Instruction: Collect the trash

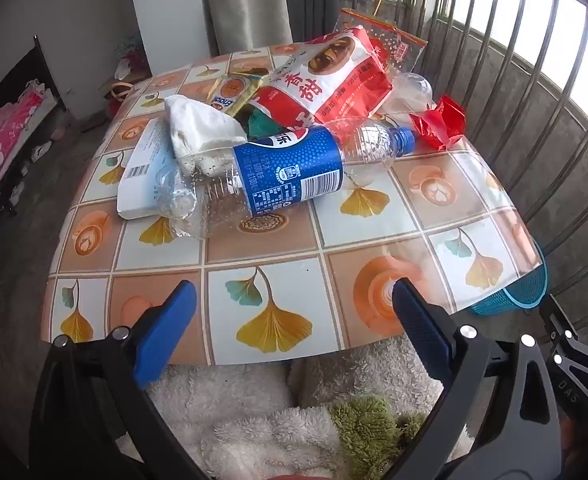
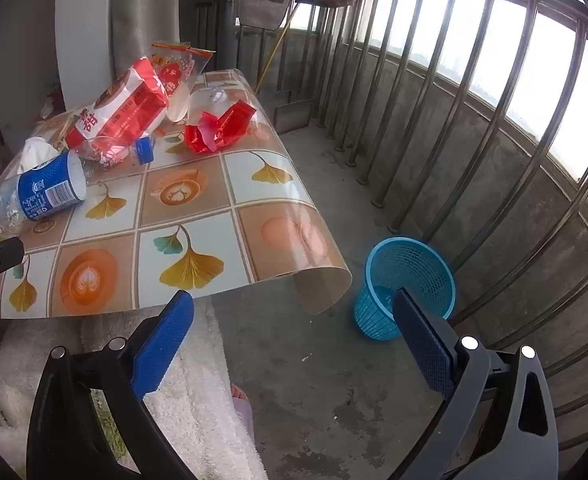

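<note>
Trash lies piled on the patterned table (image 1: 278, 288): a clear Pepsi bottle (image 1: 290, 168) with a blue label, a crumpled white tissue (image 1: 198, 128), a red and white snack bag (image 1: 325, 80), a crumpled red wrapper (image 1: 439, 122) and a white flat box (image 1: 146, 168). The bottle (image 2: 50, 188), snack bag (image 2: 122, 104) and red wrapper (image 2: 222, 126) also show in the right wrist view. A blue mesh bin (image 2: 405, 284) stands on the floor right of the table. My left gripper (image 1: 294, 304) is open and empty over the table's near edge. My right gripper (image 2: 294, 312) is open and empty, above the floor beside the bin.
Metal railing bars (image 2: 473, 92) and a low concrete wall run along the right. A clear printed bag (image 1: 389, 40) stands behind the snack bag. A fluffy white cloth (image 1: 254, 400) lies below the table's near edge. The bin's rim (image 1: 513, 300) shows at the table's right corner.
</note>
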